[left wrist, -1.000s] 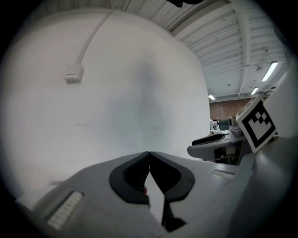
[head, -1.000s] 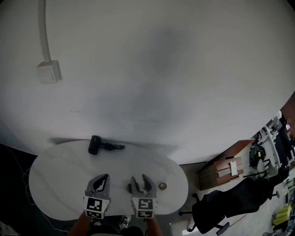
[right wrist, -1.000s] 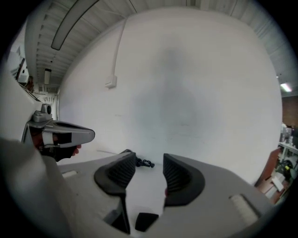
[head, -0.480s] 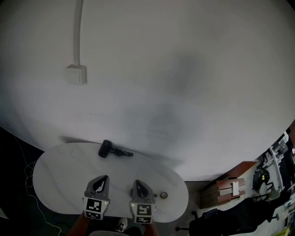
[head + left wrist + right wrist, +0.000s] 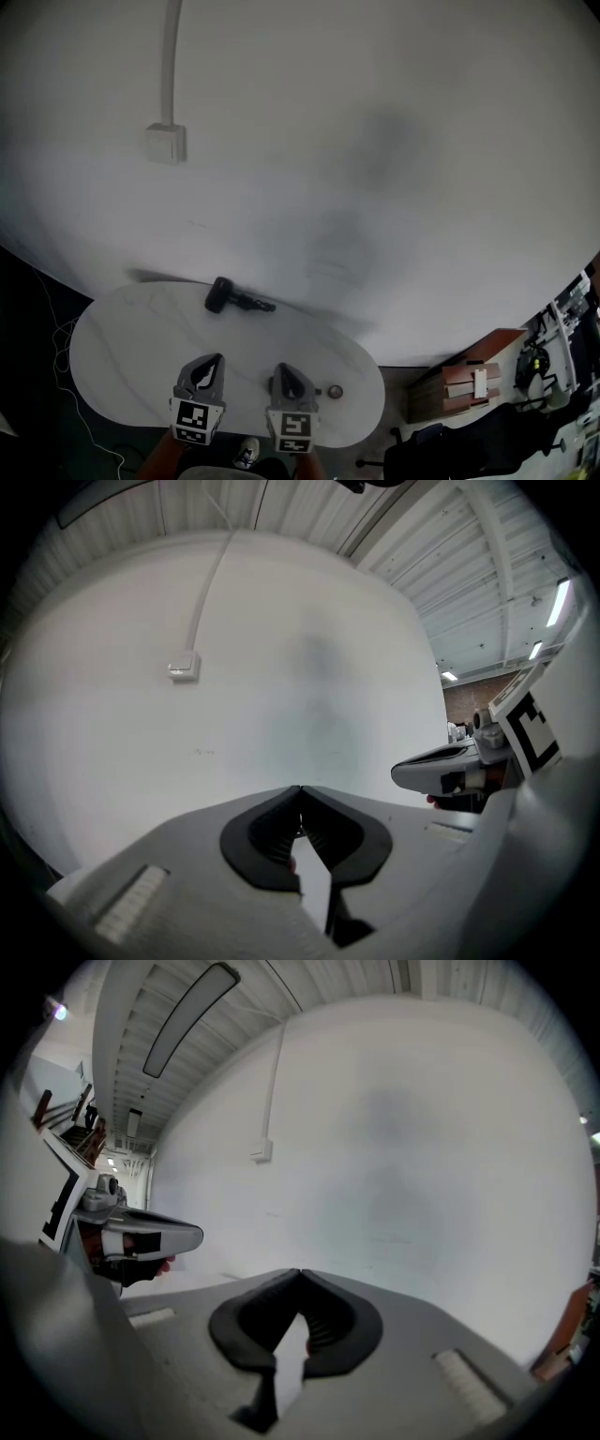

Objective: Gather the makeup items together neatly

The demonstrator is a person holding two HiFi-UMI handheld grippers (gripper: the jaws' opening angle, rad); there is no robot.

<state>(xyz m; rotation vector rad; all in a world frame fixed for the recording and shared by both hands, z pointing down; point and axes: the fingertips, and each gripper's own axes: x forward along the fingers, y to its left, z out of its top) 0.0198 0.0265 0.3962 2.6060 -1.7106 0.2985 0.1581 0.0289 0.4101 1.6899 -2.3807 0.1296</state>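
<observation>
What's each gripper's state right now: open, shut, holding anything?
Left gripper: shut, tips together, nothing held.
Right gripper: shut, tips together, nothing held.

The left gripper [image 5: 212,361] and the right gripper [image 5: 282,371] are pale grey moulded shells whose jaws are lined with black ribbed pads [image 5: 267,836], each carrying a white cube [image 5: 193,421] printed with black square markers.
</observation>
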